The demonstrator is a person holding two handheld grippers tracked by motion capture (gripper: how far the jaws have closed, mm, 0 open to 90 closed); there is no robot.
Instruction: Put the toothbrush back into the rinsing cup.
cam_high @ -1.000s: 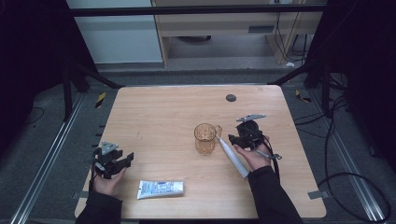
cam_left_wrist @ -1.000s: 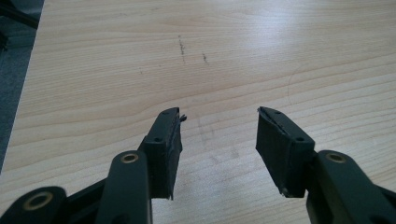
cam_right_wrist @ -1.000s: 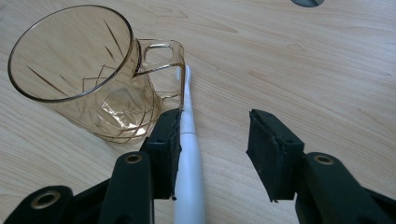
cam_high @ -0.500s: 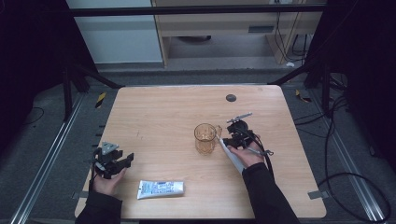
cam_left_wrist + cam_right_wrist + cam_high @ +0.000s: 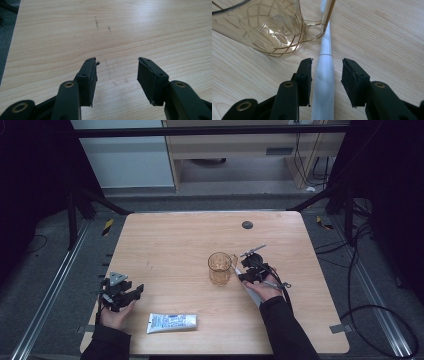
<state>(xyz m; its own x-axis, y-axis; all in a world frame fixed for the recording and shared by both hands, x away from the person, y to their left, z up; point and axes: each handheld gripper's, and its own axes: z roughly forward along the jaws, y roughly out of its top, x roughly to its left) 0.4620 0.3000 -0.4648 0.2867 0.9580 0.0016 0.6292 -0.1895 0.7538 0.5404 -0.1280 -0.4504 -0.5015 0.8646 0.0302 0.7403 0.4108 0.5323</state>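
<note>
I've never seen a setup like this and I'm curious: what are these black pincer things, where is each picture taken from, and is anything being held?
A person holds a two-jaw tool in each hand. The high view looks down on the wooden table; the other two views ride on the tools.

The left gripper is open over bare wood, near a toothpaste tube. The right gripper has just been closing around a white toothbrush that lies beside an amber glass mug. Its right jaw stands apart from it, so nothing is held.
</note>
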